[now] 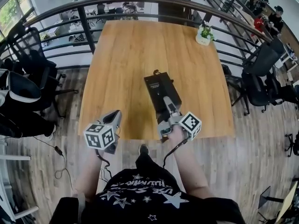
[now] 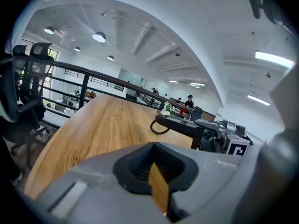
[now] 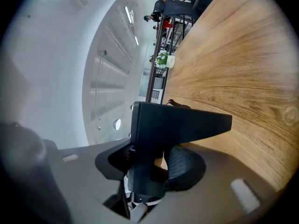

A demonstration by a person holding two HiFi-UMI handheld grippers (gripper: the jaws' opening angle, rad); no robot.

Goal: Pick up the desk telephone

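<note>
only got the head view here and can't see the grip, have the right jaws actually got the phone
observer: yes, the right gripper view shows the right gripper with its jaws pressed on both sides of the black desk telephone
operator: is it off the table yet
observer: the left gripper view shows wood of the table under it, so it looks raised
operator: left one holding anything
observer: no, the left gripper has its jaws together, nothing between them
</note>
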